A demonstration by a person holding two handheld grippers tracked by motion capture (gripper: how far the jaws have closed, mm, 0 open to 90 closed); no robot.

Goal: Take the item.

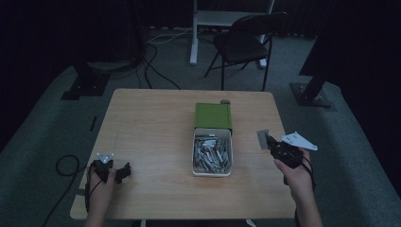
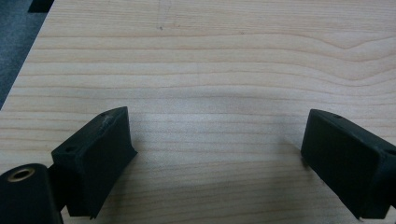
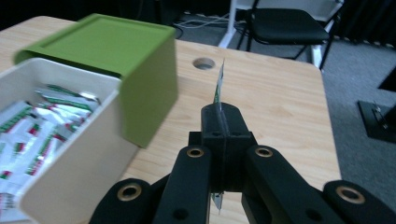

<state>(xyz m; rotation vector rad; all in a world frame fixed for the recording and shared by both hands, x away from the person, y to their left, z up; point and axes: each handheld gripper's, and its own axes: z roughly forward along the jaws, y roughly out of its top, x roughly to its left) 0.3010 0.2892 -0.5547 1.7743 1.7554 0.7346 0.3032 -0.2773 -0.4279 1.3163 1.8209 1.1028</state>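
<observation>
One packet (image 3: 219,84) edge-on, right claw (image 3: 222,116) clamped

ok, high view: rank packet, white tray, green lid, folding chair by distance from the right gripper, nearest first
1. packet: clamped in the right gripper, sticking up from its shut jaws.
2. white tray: to the gripper's left, mid-table, full of packets.
3. green lid: just behind the tray, farther up the table.
4. folding chair: on the floor beyond the table's far edge.
</observation>
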